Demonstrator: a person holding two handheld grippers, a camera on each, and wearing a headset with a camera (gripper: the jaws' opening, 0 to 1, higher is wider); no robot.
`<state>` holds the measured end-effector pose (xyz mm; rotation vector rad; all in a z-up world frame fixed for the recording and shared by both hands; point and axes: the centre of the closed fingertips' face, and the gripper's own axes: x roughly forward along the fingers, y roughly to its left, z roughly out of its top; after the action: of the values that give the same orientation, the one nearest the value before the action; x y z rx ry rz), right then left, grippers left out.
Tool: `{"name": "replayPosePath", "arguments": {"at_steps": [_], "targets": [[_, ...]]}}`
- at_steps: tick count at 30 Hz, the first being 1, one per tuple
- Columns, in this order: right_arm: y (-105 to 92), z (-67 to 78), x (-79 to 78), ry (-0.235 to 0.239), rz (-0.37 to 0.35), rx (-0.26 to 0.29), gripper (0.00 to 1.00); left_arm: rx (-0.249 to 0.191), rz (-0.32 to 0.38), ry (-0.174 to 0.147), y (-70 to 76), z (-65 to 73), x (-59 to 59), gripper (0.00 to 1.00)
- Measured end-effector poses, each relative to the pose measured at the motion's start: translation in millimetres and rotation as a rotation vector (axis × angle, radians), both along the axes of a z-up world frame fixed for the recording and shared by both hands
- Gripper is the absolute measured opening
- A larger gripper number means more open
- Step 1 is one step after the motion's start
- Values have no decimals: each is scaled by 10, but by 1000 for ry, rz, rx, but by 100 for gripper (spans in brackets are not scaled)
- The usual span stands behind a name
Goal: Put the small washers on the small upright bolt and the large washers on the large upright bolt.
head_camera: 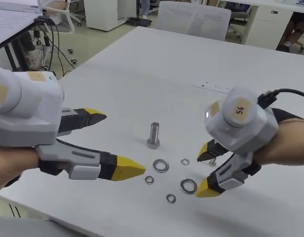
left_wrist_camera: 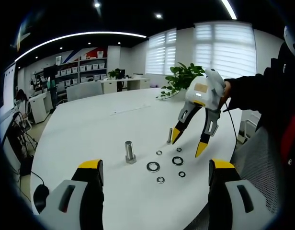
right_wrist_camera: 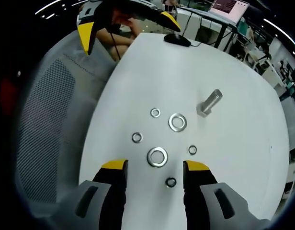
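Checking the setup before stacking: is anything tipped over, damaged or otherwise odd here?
Nothing stands out. The large bolt stands upright, and the washers lie flat and apart on the table, none on it yet.

Surface: white round table (left_wrist_camera: 85, 120). Large steel hex bolt (left_wrist_camera: 130, 152), upright on its head. Small steel bolt (left_wrist_camera: 170, 135), upright, just beside one yellow tip of the right gripper (left_wrist_camera: 187, 146), jaws apart, empty. Two large steel washers (left_wrist_camera: 153, 166) and four small steel washers (left_wrist_camera: 160, 179), flat, loose. Foreground: left gripper (left_wrist_camera: 155, 166), grey, yellow-tipped, jaws wide, empty.
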<state>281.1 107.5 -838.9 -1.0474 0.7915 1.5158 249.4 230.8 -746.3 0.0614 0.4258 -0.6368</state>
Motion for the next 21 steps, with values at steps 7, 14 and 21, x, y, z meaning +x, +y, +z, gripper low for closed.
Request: {"name": "replayPosePath", "arguments": {"at_steps": [7,14,21], "targets": [[-11,-132,15,1,36,-62,41,-6,-1,-4,-8,6,1,91],[13,-239,19,22,49,-105,38,-8,0,-5,-11,3,5,91],[18,-317,34,20,61,-146,35,-13,1,-6,-15,7,2,90]]}}
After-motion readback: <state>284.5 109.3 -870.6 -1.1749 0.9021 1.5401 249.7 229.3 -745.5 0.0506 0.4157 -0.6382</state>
